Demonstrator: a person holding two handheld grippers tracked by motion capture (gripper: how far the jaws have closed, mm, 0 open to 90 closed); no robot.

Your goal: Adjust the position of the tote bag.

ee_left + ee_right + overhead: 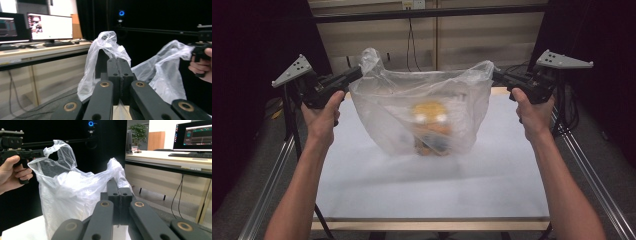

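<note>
I see a wide white bench with a pale wooden edge along its near side, set against a dark room. Held up over the middle of the bench is a large clear plastic bag, stretched open between my two grippers so its mouth faces upward; its bottom hangs just at the bench surface, though I cannot tell whether it rests there. Inside, low in the bag, sits a blurred yellow and orange object that I cannot identify. My left gripper, at the far left, has its jaws clenched on the bag's left handle, and the left gripper view shows the film pinched between the closed black jaws. My right gripper, at the far right, has its jaws clamped on the right handle in the same way. A hand holds the left tool, and another hand holds the right tool. Beyond the bench, a desk carries lit monitors.
</note>
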